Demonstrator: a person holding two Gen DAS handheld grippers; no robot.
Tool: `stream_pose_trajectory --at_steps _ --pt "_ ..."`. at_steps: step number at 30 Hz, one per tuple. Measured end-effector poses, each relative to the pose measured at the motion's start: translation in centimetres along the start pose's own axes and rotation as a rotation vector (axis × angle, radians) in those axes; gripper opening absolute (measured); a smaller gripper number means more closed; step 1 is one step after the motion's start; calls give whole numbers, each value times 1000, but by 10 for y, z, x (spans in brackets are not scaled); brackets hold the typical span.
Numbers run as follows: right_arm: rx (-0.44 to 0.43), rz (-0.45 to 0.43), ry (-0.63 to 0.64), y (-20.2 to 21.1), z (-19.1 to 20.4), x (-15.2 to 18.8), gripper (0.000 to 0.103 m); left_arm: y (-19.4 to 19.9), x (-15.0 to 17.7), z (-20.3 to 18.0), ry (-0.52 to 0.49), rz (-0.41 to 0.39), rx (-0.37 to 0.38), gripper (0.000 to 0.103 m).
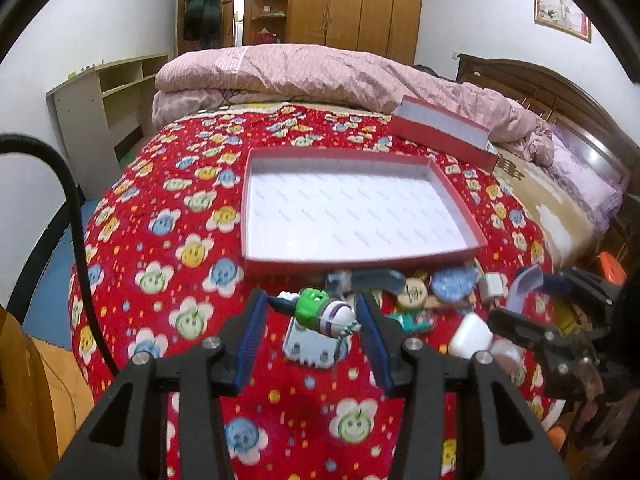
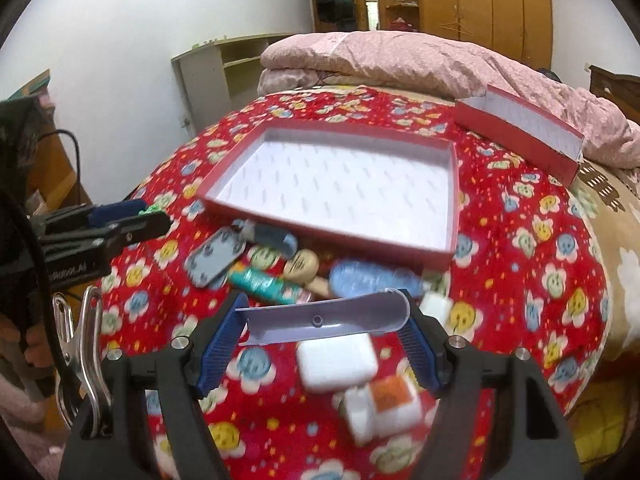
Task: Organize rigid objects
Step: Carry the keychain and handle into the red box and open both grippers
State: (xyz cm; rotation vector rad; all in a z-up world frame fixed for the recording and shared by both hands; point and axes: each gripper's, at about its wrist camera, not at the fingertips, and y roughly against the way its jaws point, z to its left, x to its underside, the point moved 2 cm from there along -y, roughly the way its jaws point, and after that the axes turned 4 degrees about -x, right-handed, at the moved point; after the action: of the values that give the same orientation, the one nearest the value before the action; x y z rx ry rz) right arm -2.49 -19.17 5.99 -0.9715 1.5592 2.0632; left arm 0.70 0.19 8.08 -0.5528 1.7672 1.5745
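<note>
Box: the red box (image 1: 362, 208) on the bed (image 1: 168, 264) holds nothing yet.
Left gripper (image 1: 316, 320): jaws clamped on a green-and-white toy (image 1: 324, 312).
Right gripper (image 2: 324, 330): jaws clamped on a curved lavender piece (image 2: 326, 320).
Left over: the pile of small objects (image 2: 304, 276) lies by the box's near edge.

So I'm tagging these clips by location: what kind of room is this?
A bedroom in a home, most likely: the work goes on atop a bed with a flowered red cover, a folded pink quilt lies behind, and a wooden wardrobe stands against the far wall.
</note>
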Motion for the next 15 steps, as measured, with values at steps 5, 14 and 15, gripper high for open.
stream_pose_trajectory --at_steps 5,14,15 --pt "-1 8 -43 -16 -15 -21 75 -16 -21 -2 0 -1 -5 49" --pt "2 13 -81 -43 -31 -50 75 -55 -47 -2 20 36 -5 49" --pt "1 15 -85 -46 -33 -53 75 -59 -48 -2 21 42 -6 49"
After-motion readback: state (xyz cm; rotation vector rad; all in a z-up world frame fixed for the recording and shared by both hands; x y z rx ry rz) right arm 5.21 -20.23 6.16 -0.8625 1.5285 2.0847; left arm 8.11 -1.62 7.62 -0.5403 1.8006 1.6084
